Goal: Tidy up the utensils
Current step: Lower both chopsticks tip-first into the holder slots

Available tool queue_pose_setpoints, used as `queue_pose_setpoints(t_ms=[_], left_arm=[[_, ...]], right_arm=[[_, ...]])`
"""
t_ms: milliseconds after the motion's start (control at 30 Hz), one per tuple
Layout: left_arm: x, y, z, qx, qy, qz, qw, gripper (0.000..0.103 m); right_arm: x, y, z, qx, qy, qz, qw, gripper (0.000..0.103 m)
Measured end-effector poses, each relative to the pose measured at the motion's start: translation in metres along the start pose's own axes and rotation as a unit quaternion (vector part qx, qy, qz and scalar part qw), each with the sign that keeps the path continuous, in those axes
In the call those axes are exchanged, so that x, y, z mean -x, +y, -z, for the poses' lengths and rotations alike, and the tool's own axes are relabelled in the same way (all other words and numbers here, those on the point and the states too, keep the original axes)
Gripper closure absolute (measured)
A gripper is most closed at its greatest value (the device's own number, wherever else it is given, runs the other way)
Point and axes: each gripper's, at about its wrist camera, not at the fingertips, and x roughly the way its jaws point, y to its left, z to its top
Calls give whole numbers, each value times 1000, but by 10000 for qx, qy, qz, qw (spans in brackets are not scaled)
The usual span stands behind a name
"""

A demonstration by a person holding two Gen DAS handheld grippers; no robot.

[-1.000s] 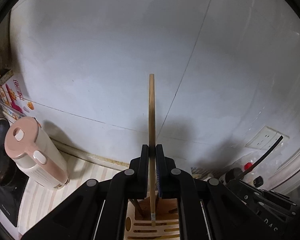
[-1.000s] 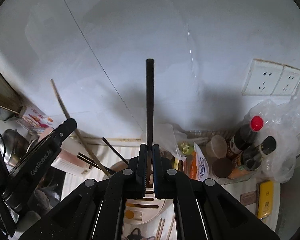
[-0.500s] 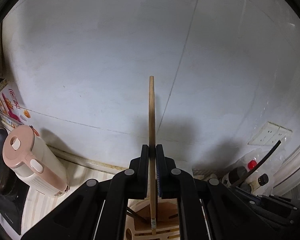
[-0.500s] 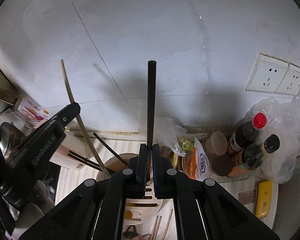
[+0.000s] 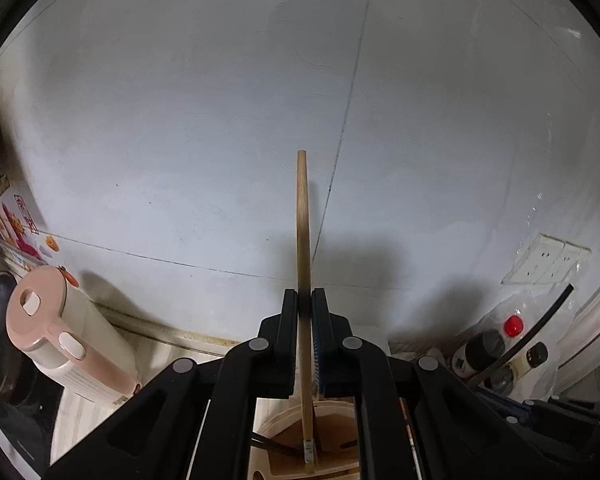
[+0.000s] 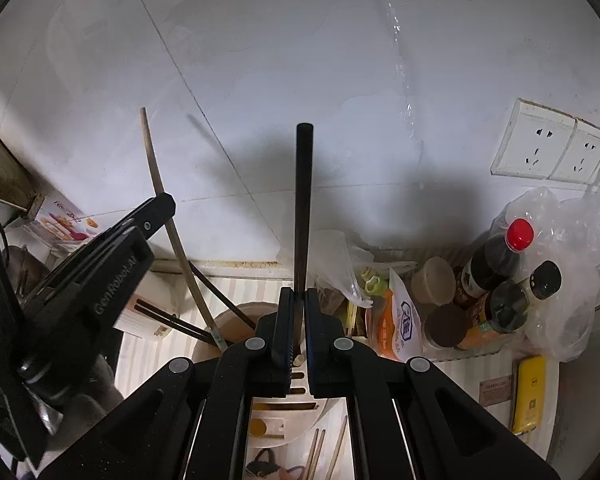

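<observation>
Left gripper (image 5: 305, 300), pinching the wooden chopstick (image 5: 303, 240), has lowered it into the holder (image 5: 276, 428) at six o'clock; right gripper (image 6: 295, 300) clamps the black chopstick (image 6: 302, 208), next in.

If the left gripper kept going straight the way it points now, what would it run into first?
The left gripper, shut on a wooden chopstick, points at the white tiled wall. Nothing else shows in that line, so probably the chopstick's far end meets the wall first; depth is unclear.

You hold a matt wooden chopstick (image 5: 303, 240) and a smooth black chopstick (image 6: 302, 208) against glossy wall tiles (image 5: 180, 120).
</observation>
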Motion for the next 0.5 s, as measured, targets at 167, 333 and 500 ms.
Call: queue_pose_setpoints(t_ms=[167, 333, 500], left_arm=[[5, 2, 0, 4, 3, 28, 10000, 98], [0, 7, 2, 88, -22, 12, 10000, 98], [-4, 4, 13, 21, 130, 0, 9999, 98]], right_arm=[[-3, -3, 2, -48, 94, -63, 9999, 98], [-1, -4, 2, -98, 34, -75, 9999, 98], [-5, -3, 6, -77, 96, -54, 9999, 98]])
